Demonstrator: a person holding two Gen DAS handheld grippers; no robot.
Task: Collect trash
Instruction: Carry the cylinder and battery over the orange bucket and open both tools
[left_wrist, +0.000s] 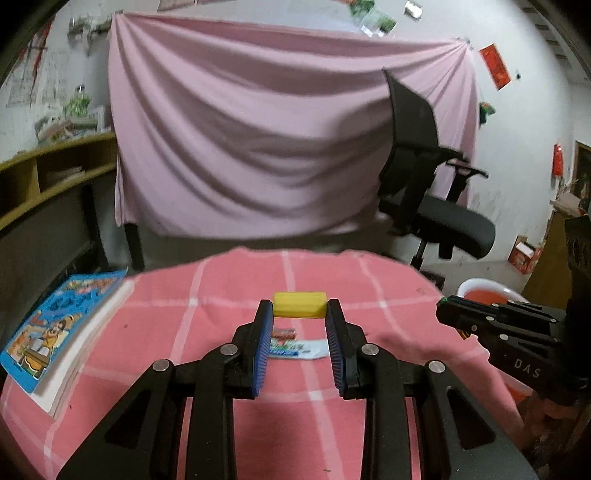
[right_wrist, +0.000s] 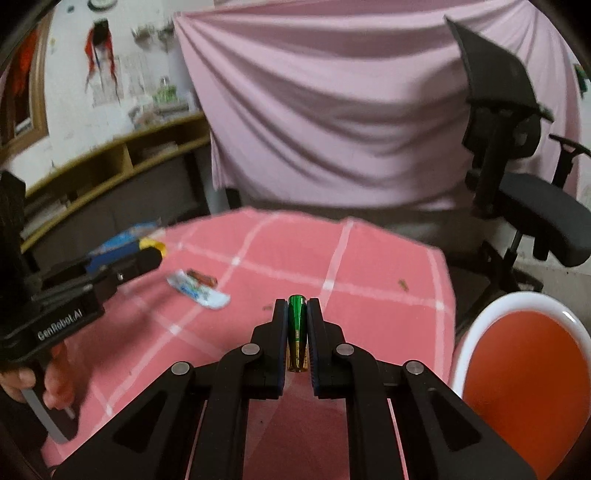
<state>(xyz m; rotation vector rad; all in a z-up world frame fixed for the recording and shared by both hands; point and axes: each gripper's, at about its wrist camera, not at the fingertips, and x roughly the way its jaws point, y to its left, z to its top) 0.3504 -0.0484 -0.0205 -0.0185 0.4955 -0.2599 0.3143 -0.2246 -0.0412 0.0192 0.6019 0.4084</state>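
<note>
Left wrist view: your left gripper (left_wrist: 299, 314) is clenched on a yellow block (left_wrist: 300, 305), pinched at the fingertips. Its long axis runs across the jaws, side to side, roughly level. It hangs above the pink cloth (left_wrist: 221, 295), clear of the table. Under the jaws a wrapper (left_wrist: 295, 349) lies flat on the cloth, not yet picked. A book (left_wrist: 59, 325) sits at the left edge. The right gripper (left_wrist: 448, 312) shows at the right, with the bin (left_wrist: 476, 286) rim behind it.

Right wrist view: your right gripper (right_wrist: 297, 306) is clamped tight on a green battery (right_wrist: 297, 332). Its long axis lies along the fingers, green end pointing forward past the tips, gold end back toward the camera. The bin (right_wrist: 476, 332), white rim and orange inside, sits just off the table's right edge, near the jaws. The wrapper (right_wrist: 199, 290) lies left of centre, long axis slanting.

Step, as I judge it: both pieces grasped, carry to bin under way. Next: swing each gripper over the bin mouth, then release. Keep the battery clear of the rim.
</note>
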